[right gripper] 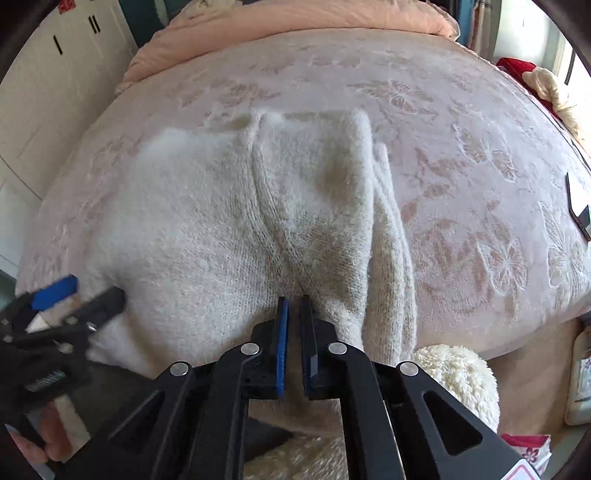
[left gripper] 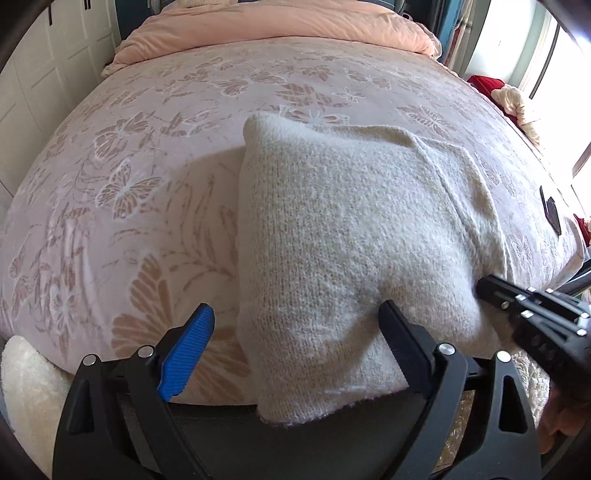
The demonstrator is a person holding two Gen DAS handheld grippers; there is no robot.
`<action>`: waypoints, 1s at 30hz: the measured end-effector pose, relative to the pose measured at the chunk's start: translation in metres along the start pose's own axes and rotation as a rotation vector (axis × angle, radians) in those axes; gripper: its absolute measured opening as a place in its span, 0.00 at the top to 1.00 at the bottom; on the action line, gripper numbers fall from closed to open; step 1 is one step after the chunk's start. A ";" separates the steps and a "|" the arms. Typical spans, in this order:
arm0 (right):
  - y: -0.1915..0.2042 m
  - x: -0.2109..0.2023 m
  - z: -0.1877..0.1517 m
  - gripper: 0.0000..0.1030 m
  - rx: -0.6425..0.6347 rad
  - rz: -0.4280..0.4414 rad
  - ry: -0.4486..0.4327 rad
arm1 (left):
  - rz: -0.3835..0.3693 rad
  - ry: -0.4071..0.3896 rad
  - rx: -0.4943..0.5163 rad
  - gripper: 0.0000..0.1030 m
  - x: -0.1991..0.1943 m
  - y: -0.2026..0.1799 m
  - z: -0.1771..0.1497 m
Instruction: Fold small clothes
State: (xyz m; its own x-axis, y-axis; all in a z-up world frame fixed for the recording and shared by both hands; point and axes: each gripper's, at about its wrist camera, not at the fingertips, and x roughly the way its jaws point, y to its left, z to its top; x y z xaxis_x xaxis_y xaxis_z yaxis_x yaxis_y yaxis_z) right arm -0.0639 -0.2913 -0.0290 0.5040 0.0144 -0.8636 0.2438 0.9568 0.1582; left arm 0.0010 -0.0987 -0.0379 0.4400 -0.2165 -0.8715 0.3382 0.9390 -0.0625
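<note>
Black two-finger left gripper (left gripper: 295,339) with one blue ribbed pad sits low at the near edge of the bed, pointing forward over it. Its fingers are spread wide: the blue one (left gripper: 186,350) stands clear of the cloth to the left, while the black one (left gripper: 400,341) rests against the near part of the folded cream knitted sweater (left gripper: 351,236). Nothing is clamped between them.

That sweater lies on the pink butterfly-patterned bedspread (left gripper: 129,177), near the bed's front edge, its lower hem hanging slightly over.

To the right, the black right gripper (right gripper: 294,306) reaches in level from the near side. Its fingers are drawn narrow, almost parallel, pinching a bunched ridge of the sweater (right gripper: 229,221) at its near edge, beside a thick folded layer on the right.

Farther back, a rumpled peach duvet (left gripper: 258,26) covers the head of the bed. A dark phone (left gripper: 551,214) lies on the bedspread well right of the sweater. White fluffy fabric (right gripper: 456,373) sits below the bed edge.
</note>
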 end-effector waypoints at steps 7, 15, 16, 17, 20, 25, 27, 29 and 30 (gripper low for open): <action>-0.016 0.039 -0.011 0.99 -0.007 -0.052 0.096 | -0.010 0.011 0.005 0.14 0.001 -0.007 -0.002; -0.041 -0.004 0.008 0.74 0.164 0.032 -0.006 | -0.003 0.009 0.022 0.14 -0.004 -0.007 -0.007; -0.045 0.000 0.007 0.74 0.175 0.040 0.007 | -0.006 0.015 0.014 0.14 -0.003 -0.005 -0.007; -0.045 0.005 0.007 0.71 0.182 0.054 0.019 | -0.009 0.018 0.005 0.14 -0.003 -0.004 -0.007; -0.044 0.028 0.003 0.47 0.186 0.070 0.064 | -0.031 0.020 -0.013 0.14 -0.004 -0.003 -0.009; -0.027 0.013 0.023 0.86 0.128 0.143 -0.006 | -0.034 0.025 -0.006 0.14 -0.007 -0.005 -0.010; -0.030 -0.023 0.035 0.91 0.140 0.198 -0.122 | -0.035 0.018 -0.016 0.14 -0.009 -0.002 -0.010; -0.042 -0.043 0.040 0.96 0.166 0.201 -0.186 | -0.033 0.016 -0.026 0.12 -0.009 0.002 -0.010; -0.049 -0.037 0.040 0.98 0.167 0.179 -0.178 | -0.035 0.012 -0.031 0.12 -0.009 0.003 -0.010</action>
State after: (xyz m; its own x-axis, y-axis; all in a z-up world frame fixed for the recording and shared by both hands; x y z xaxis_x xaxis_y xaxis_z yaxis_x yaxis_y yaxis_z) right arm -0.0619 -0.3505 0.0143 0.6847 0.1135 -0.7199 0.2633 0.8826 0.3895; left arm -0.0101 -0.0914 -0.0350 0.4181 -0.2459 -0.8745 0.3272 0.9388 -0.1076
